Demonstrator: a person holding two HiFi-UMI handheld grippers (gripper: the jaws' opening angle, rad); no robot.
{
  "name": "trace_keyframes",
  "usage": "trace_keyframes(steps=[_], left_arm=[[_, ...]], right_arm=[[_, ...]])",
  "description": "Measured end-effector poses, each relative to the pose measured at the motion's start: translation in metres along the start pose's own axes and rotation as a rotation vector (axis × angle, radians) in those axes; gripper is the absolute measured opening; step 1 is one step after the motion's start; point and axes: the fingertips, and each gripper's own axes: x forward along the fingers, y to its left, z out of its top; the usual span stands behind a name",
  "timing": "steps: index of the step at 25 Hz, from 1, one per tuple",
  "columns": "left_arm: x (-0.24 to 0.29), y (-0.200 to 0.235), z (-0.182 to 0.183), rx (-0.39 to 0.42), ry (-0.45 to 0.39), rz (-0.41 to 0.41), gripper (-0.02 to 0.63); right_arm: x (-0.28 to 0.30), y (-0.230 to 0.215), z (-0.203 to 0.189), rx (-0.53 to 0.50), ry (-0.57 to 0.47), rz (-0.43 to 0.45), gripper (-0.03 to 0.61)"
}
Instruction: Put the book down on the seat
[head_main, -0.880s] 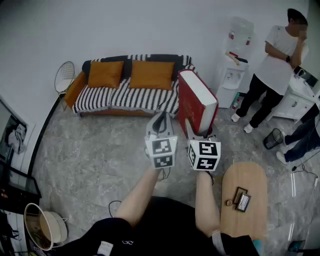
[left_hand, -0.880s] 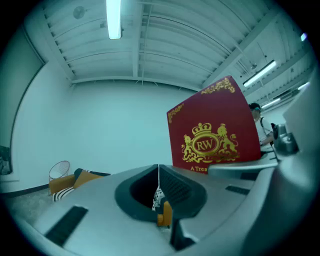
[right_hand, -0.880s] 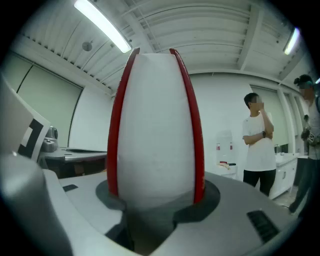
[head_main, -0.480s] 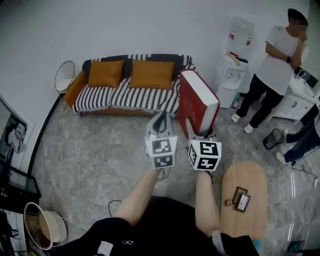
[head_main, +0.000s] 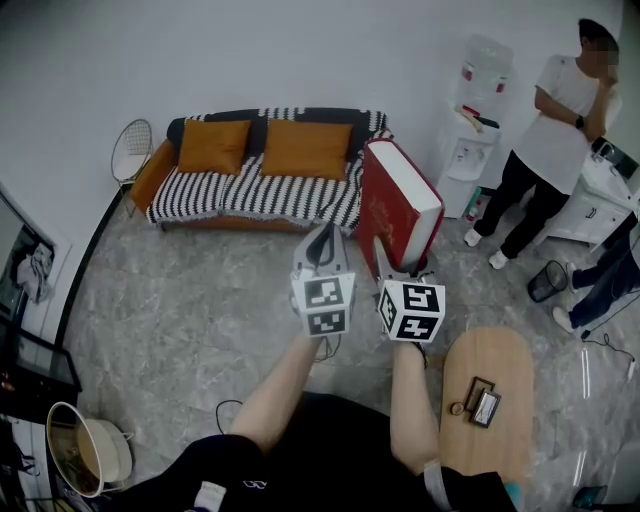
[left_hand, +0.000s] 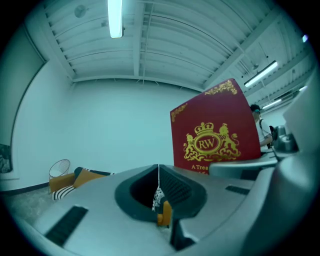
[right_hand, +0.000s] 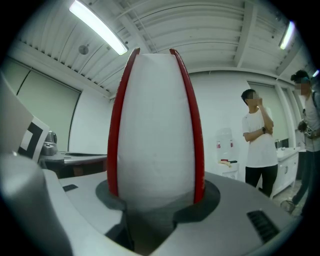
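A thick red book (head_main: 392, 215) with a gold crest stands upright in the air, and my right gripper (head_main: 398, 262) is shut on its lower end. In the right gripper view its white page edge (right_hand: 155, 125) fills the space between the jaws. My left gripper (head_main: 322, 236) floats just left of the book, shut on nothing; its jaws meet in a seam (left_hand: 159, 172). The book's cover (left_hand: 212, 130) shows to the right in the left gripper view. The sofa seat (head_main: 250, 195), black-and-white striped with two orange cushions, lies ahead and to the left by the wall.
A small oval wooden table (head_main: 500, 355) with a few small items stands at my right. A person (head_main: 560, 130) stands by a water dispenser (head_main: 470, 120) at the far right, near a black bin (head_main: 547, 277). A wire chair (head_main: 130, 150) sits left of the sofa.
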Motion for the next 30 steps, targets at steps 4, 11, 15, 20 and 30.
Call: trace_keyframes(steps=[4,11,15,20,30], left_arm=[[0.002,0.002,0.000,-0.006,0.002,0.005,0.014],[0.014,0.016,0.002,0.005,0.003,0.023,0.014],[0.023,0.034,-0.006,0.018,0.018,0.044,0.014],[0.061,0.076,-0.007,-0.004,0.009,0.068,0.014],[0.193,0.141,-0.045,-0.082,0.048,0.071,0.014]], right_arm=[[0.004,0.000,-0.001,0.011,-0.006,0.011,0.232],[0.023,0.007,-0.003,0.024,-0.007,0.044,0.232],[0.042,0.016,-0.009,0.042,-0.001,0.071,0.232],[0.088,0.024,-0.006,0.025,-0.013,0.088,0.232],[0.220,0.001,-0.037,0.085,0.037,0.046,0.232]])
